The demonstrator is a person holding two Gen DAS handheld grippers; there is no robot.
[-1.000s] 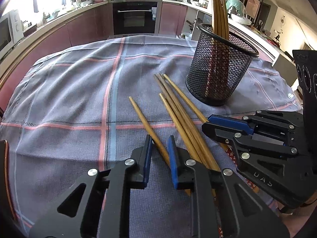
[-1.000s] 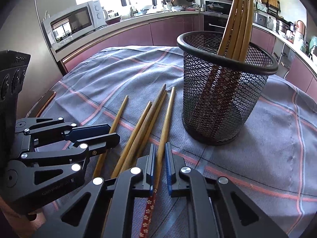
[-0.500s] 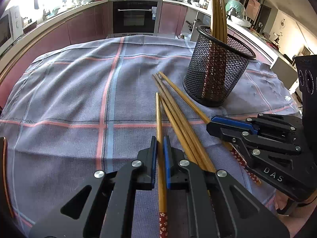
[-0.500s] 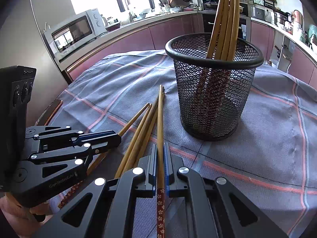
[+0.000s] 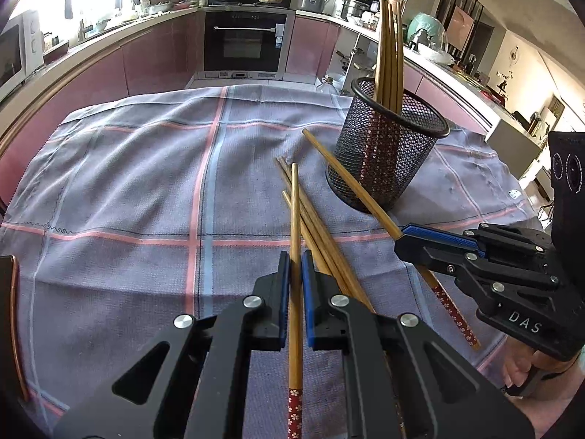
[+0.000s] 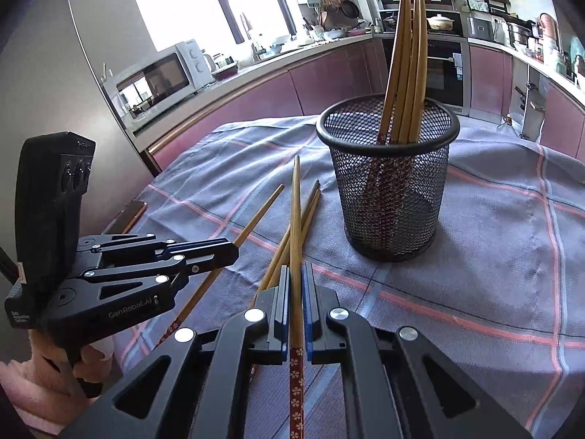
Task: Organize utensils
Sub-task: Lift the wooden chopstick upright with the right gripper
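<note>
My left gripper [image 5: 296, 267] is clamped on one brown wooden chopstick [image 5: 294, 219], my right gripper [image 6: 296, 278] clamped on another [image 6: 294, 219], loose chopsticks [image 6: 307, 212] lying between them, the black mesh cup [image 6: 391, 190] beyond, right of both.

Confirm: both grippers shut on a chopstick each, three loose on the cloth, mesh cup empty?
Not empty. The right wrist view shows the mesh cup already holding several chopsticks. The rest stands: left gripper and right gripper each clamp one chopstick.
</note>
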